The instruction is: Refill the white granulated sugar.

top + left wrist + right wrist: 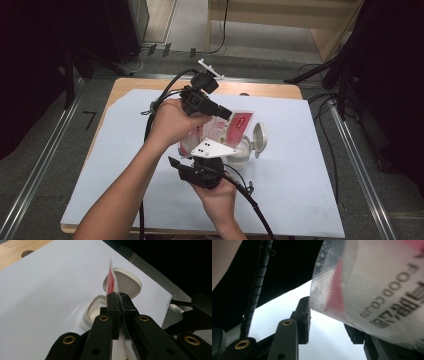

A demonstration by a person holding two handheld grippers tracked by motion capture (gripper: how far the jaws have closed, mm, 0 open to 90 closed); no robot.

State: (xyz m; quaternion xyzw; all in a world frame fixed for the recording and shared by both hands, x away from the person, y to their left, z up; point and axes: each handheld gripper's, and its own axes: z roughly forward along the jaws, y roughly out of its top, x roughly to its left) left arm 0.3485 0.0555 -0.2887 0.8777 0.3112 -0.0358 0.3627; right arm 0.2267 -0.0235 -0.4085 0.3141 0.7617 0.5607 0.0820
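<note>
Left of centre in the high view, left gripper (pixel 226 114) clamped with its fingers (pixel 113 305) fully together on the edge of a red-and-white printed plastic food pouch (pixel 227 131), held tilted in the air at mid-frame. Just below, right gripper (pixel 174 163) with fingers (pixel 304 315) partly apart around the pouch's lower end, one finger clear of the plastic, contact of the other impossible to tell. Right of centre, a round white plastic tub (pixel 241 152) with its hinged lid (pixel 260 138) flipped open, standing under the pouch on the white-sheeted tabletop (pixel 310 195).
</note>
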